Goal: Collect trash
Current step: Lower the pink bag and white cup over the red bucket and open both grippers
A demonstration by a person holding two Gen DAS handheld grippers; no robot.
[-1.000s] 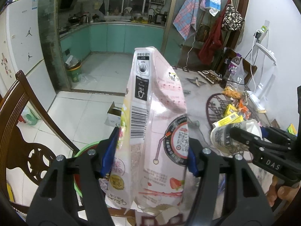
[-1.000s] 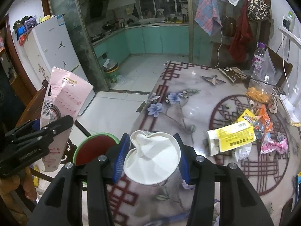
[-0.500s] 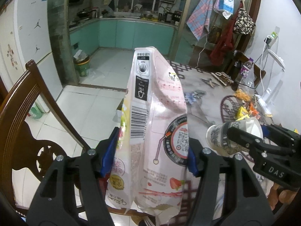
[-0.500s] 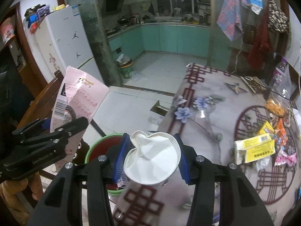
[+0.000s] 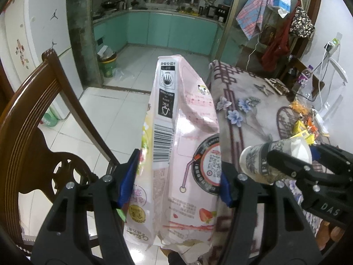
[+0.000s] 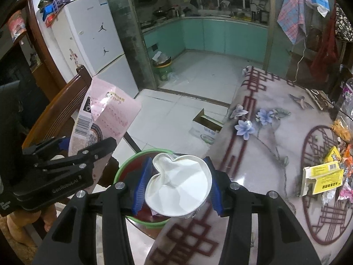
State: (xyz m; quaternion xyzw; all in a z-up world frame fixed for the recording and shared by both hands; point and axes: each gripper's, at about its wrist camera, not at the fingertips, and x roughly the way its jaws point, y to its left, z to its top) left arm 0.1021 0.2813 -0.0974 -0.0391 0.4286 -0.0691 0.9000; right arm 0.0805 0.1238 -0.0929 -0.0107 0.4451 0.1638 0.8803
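My left gripper (image 5: pixel 174 183) is shut on a tall pink drink carton (image 5: pixel 183 143) and holds it upright off the table's left edge. It also shows in the right wrist view (image 6: pixel 103 119), with the left gripper (image 6: pixel 72 154) at the left. My right gripper (image 6: pixel 176 185) is shut on a squashed white paper cup (image 6: pixel 178 185), held over a green-rimmed red bin (image 6: pixel 130 165) on the floor beside the table. The cup (image 5: pixel 273 156) and right gripper (image 5: pixel 308 161) show at the right of the left wrist view.
A wooden chair (image 5: pixel 33 119) stands left of the bin. The table (image 6: pixel 275 143) with a flowered cloth carries a yellow box (image 6: pixel 322 176) and snack wrappers (image 6: pixel 344 152) at its right. A cardboard box (image 6: pixel 205 125) lies on the tiled floor.
Both grippers have drawn back to the left, off the table, carrying the carton and the cup. The cup has come over the bin.
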